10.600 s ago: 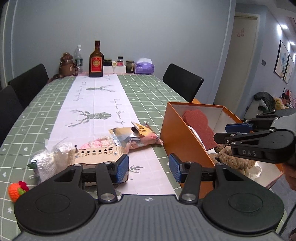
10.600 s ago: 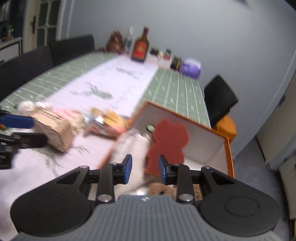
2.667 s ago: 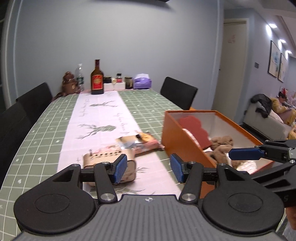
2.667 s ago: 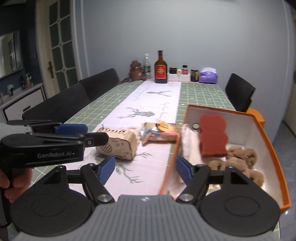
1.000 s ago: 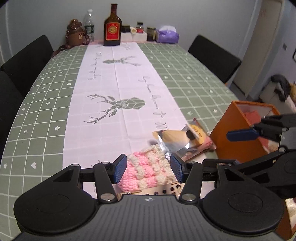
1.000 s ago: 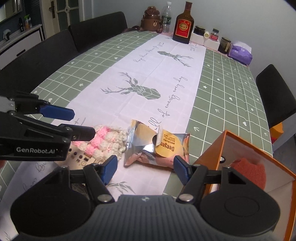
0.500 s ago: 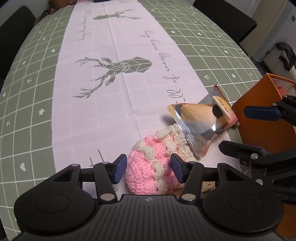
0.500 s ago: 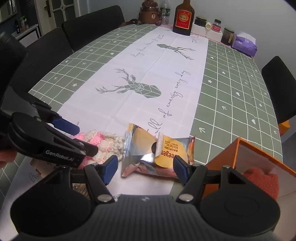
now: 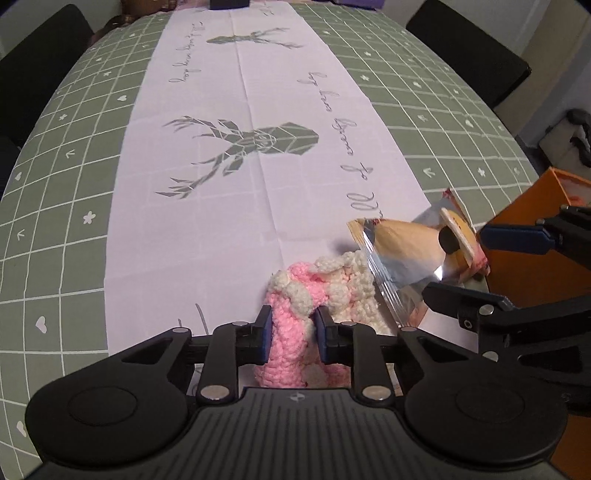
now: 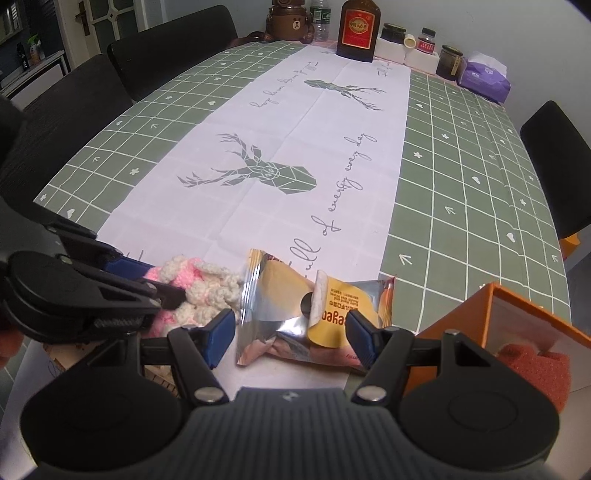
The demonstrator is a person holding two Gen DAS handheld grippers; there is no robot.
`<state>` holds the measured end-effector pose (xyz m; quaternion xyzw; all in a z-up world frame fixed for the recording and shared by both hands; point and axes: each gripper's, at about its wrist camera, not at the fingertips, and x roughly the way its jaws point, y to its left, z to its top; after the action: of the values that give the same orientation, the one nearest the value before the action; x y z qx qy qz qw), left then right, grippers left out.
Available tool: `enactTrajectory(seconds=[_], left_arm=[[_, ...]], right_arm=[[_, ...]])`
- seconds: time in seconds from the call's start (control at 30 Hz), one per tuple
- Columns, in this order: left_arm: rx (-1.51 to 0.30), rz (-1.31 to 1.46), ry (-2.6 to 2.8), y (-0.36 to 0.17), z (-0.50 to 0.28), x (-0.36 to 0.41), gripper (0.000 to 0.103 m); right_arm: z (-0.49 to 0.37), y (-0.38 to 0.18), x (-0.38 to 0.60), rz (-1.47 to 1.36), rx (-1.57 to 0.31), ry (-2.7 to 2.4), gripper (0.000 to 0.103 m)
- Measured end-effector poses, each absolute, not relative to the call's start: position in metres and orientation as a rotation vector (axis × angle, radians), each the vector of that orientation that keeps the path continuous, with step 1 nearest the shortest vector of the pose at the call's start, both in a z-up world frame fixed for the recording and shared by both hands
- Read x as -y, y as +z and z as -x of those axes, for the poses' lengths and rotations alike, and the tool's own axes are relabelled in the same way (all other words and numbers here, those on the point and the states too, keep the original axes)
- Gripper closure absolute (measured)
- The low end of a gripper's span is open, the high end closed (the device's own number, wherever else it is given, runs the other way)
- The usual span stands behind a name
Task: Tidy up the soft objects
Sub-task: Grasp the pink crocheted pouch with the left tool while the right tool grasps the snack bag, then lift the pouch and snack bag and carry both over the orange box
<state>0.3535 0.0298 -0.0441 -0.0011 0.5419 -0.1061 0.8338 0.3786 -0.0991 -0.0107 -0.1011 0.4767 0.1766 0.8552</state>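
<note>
- Two claws work beside the orange box [image 10: 461, 317]: the left claw [image 9: 291, 332] has just been closing and now pinches the pink crochet piece [image 9: 291, 332] on the bench [image 9: 74, 184].
- Right claw [image 10: 291, 334] hangs spread over the snack packet [image 10: 317, 314], gripping nothing.
- Likely next: lift it boxward.

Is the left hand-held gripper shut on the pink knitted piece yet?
Shut: left hand-held gripper has just closed, pads squeezing the pink and cream knitted piece between them.

A home dining room: a long tabletop [image 10: 461, 155] under a green checked cloth with a white deer-print runner [image 10: 295, 155], black dining chairs [image 10: 166, 48] along its edges, and at its far edge a liquor bottle [image 10: 356, 29], jars [image 10: 448, 61], a tissue pack [image 10: 484, 75] and a bear figure [image 10: 290, 20].
</note>
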Motion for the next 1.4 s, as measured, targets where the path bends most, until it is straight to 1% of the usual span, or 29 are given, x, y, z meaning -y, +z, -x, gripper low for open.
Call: enactTrajectory(seconds=[0.2,0.27,0.33,0.47,0.5,0.7,0.77,0.8,1.1,1.17,1.2,1.23,1.4], left_arm=[[-1.036,0.052,-0.132,-0.025,-0.347,-0.051,0.077],[-1.011,0.061,-0.114,-0.021,-0.344,-0.056,0.077],[-0.993,0.059,-0.097,-0.018,-0.34,-0.059,0.077],[-0.978,0.076,-0.089,-0.015,-0.338,-0.065,0.077],[-0.976,0.078,-0.09,-0.015,-0.338,-0.065,0.077],[-0.974,0.087,-0.107,-0.016,-0.334,-0.063,0.077],[-0.971,0.084,-0.111,-0.016,-0.333,-0.062,0.077],[-0.969,0.083,-0.113,-0.015,-0.332,-0.062,0.077],[-0.951,0.062,-0.104,-0.01,-0.326,-0.059,0.077],[-0.942,0.064,-0.104,-0.007,-0.324,-0.06,0.077],[-0.937,0.066,-0.103,-0.004,-0.323,-0.061,0.077],[-0.929,0.067,-0.1,-0.001,-0.321,-0.062,0.077],[-0.867,0.065,-0.078,0.019,-0.311,-0.065,0.077]], right_arm=[[-0.385,-0.017,0.085,0.287,-0.989,0.35,0.039],[-0.392,-0.022,0.08,0.296,-1.007,0.334,0.036],[-0.398,-0.028,0.076,0.3,-1.031,0.326,0.027],[-0.405,-0.039,0.069,0.3,-1.079,0.299,0.027],[-0.406,-0.041,0.068,0.304,-1.083,0.293,0.025],[-0.405,-0.053,0.06,0.363,-1.09,0.263,0.026],[-0.404,-0.056,0.059,0.38,-1.083,0.251,0.031],[-0.403,-0.056,0.059,0.388,-1.076,0.243,0.036],[-0.395,-0.05,0.061,0.408,-1.045,0.252,0.052],[-0.391,-0.046,0.061,0.408,-1.028,0.258,0.059],[-0.388,-0.043,0.061,0.413,-1.013,0.263,0.068],[-0.384,-0.038,0.059,0.433,-0.987,0.264,0.072],[-0.376,-0.016,0.061,0.377,-0.966,0.313,0.078]])
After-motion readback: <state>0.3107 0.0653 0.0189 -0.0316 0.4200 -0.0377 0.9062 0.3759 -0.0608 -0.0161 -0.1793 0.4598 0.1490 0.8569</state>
